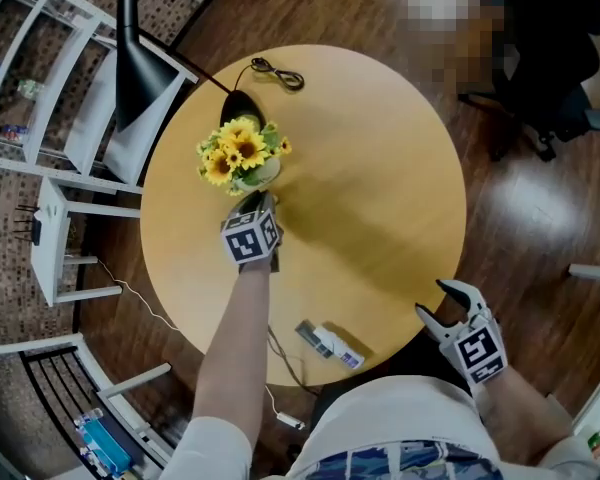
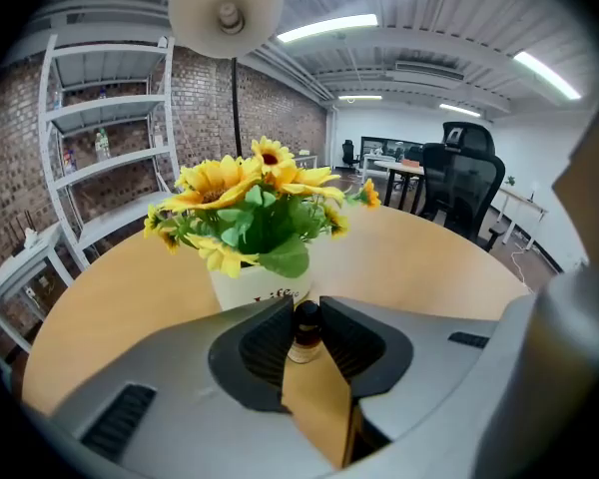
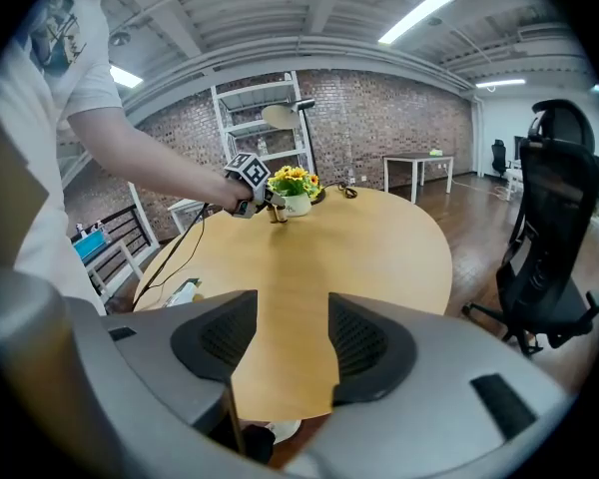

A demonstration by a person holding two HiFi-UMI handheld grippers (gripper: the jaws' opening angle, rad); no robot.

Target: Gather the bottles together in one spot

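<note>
A small amber bottle with a dark cap (image 2: 302, 342) stands upright between the jaws of my left gripper (image 2: 301, 309), which is shut on its neck. The gripper (image 1: 263, 211) is over the round wooden table (image 1: 380, 168), just in front of the sunflower pot (image 1: 242, 160). From the right gripper view the same bottle (image 3: 277, 215) shows under the left gripper (image 3: 265, 203), low over the tabletop. My right gripper (image 1: 441, 304) hovers at the table's near right edge, open (image 3: 293, 342) with nothing between its pads.
A flat white and grey object (image 1: 330, 342) lies near the table's front edge. A black lamp (image 1: 140, 63) and a coiled cable (image 1: 278, 73) are at the far side. White shelving (image 1: 40, 78) stands left, an office chair (image 1: 550, 78) right.
</note>
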